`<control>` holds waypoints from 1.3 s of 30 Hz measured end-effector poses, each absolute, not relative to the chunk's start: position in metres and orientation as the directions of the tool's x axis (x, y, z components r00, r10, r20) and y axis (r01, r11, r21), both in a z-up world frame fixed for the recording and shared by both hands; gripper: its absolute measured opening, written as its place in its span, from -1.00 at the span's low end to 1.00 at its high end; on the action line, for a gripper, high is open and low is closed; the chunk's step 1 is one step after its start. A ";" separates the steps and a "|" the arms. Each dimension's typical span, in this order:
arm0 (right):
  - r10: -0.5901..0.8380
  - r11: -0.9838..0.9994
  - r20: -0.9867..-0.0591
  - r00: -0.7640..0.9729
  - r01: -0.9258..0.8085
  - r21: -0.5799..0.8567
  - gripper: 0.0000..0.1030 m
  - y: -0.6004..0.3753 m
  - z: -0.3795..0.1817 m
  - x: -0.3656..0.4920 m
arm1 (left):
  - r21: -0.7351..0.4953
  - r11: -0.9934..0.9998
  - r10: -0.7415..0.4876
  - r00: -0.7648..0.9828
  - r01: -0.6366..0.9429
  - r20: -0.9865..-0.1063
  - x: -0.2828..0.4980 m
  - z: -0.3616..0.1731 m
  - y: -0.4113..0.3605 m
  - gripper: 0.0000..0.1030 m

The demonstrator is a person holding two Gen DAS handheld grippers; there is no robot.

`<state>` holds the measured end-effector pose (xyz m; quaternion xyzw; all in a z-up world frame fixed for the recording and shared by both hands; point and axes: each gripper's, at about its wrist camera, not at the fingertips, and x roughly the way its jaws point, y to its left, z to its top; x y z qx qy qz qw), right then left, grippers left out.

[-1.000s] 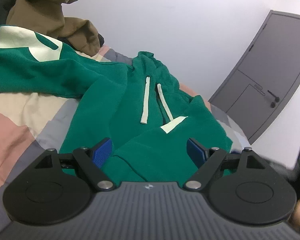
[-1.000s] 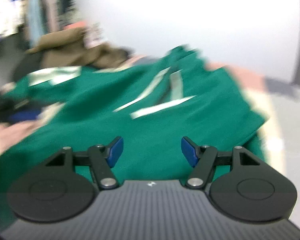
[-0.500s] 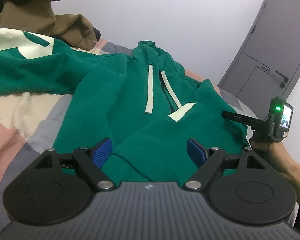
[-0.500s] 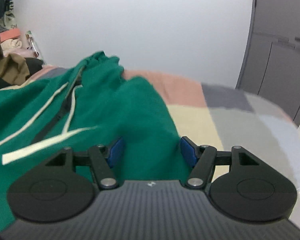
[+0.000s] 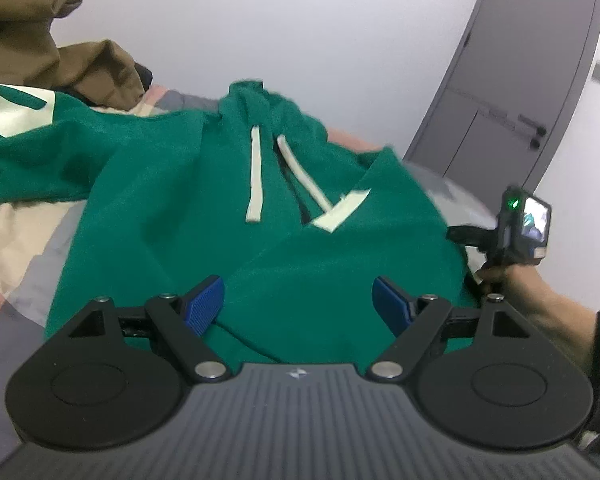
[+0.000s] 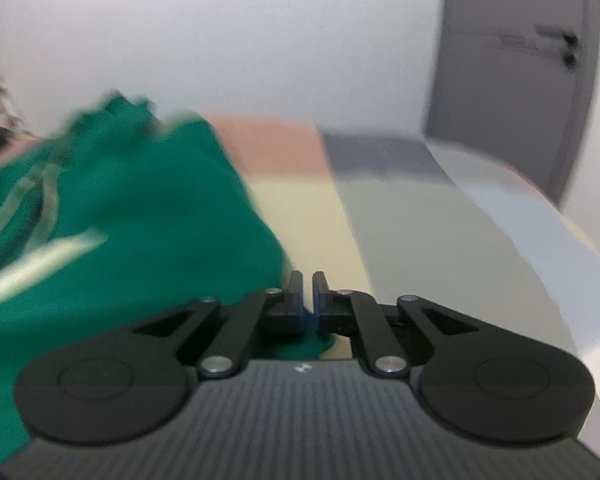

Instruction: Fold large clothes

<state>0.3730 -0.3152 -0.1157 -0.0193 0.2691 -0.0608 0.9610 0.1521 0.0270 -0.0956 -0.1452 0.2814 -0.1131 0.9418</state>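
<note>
A large green hoodie (image 5: 172, 200) with white drawstrings (image 5: 255, 176) lies spread on the bed. My left gripper (image 5: 298, 304) is open, just above the hoodie's near fold. My right gripper (image 6: 307, 300) is shut on the hoodie's right edge (image 6: 140, 240), with green cloth between the pads. In the left wrist view the right gripper's device (image 5: 520, 224) and the hand holding it show at the hoodie's right side.
The bed has a patchwork cover (image 6: 300, 208) of pink, cream and grey. Brown clothes (image 5: 60, 64) are piled at the back left. A grey door (image 5: 520, 92) stands at the right, a white wall behind the bed.
My right gripper has closed from open onto the hoodie's right edge. The left gripper stays open and has shifted slightly.
</note>
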 end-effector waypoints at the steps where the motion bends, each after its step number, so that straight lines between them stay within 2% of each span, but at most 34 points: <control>1: -0.106 0.993 -0.543 0.833 0.117 -0.015 -0.89 -0.325 -0.120 0.375 | -0.319 0.940 -0.283 0.807 0.124 -0.519 0.155 -0.098 0.024 0.63; 3: -0.073 0.990 -0.534 0.842 0.126 0.063 -0.89 -0.336 -0.118 0.371 | -0.285 0.953 -0.254 0.783 0.102 -0.568 0.163 -0.106 0.021 0.62; 5: -0.061 0.989 -0.531 0.845 0.122 0.081 -0.89 -0.336 -0.113 0.367 | -0.263 0.960 -0.243 0.763 0.099 -0.599 0.167 -0.112 0.018 0.62; 11: -0.034 0.991 -0.486 0.873 0.091 0.094 -0.86 -0.319 -0.090 0.345 | -0.213 0.972 -0.215 0.750 0.101 -0.626 0.169 -0.120 0.011 0.61; 16: 0.017 0.999 -0.432 0.902 0.004 0.047 -0.84 -0.297 -0.066 0.316 | -0.265 0.960 -0.235 0.764 0.086 -0.601 0.165 -0.113 0.019 0.61; 22: 0.172 0.984 -0.445 0.879 -0.131 0.122 -0.83 -0.267 -0.045 0.275 | -0.325 0.945 -0.218 0.810 0.036 -0.544 0.151 -0.092 0.043 0.61; 30: 0.263 0.963 -0.511 0.818 -0.254 0.090 -0.81 -0.220 -0.049 0.235 | -0.336 0.935 -0.066 0.875 -0.114 -0.480 0.129 -0.067 0.090 0.61; 31: 0.269 0.961 -0.520 0.811 -0.260 0.092 -0.75 -0.218 -0.052 0.232 | -0.329 0.934 -0.036 0.879 -0.140 -0.475 0.128 -0.065 0.096 0.61; 32: 0.273 0.960 -0.531 0.802 -0.266 0.091 -0.61 -0.215 -0.054 0.229 | -0.321 0.932 -0.003 0.883 -0.167 -0.469 0.126 -0.063 0.102 0.62; 34: 0.276 0.958 -0.548 0.790 -0.274 0.087 0.17 -0.211 -0.061 0.226 | -0.304 0.924 0.069 0.885 -0.231 -0.461 0.124 -0.060 0.115 0.62; 35: 0.274 0.958 -0.551 0.788 -0.275 0.082 0.41 -0.209 -0.064 0.223 | -0.295 0.919 0.105 0.882 -0.263 -0.460 0.125 -0.059 0.121 0.62; 37: 0.271 0.957 -0.571 0.775 -0.281 0.073 0.53 -0.204 -0.072 0.224 | -0.272 0.902 0.183 0.869 -0.335 -0.460 0.124 -0.058 0.135 0.63; 39: 0.229 0.967 -0.591 0.773 -0.253 0.044 0.53 -0.201 -0.078 0.223 | -0.253 0.876 0.263 0.845 -0.412 -0.465 0.124 -0.060 0.147 0.63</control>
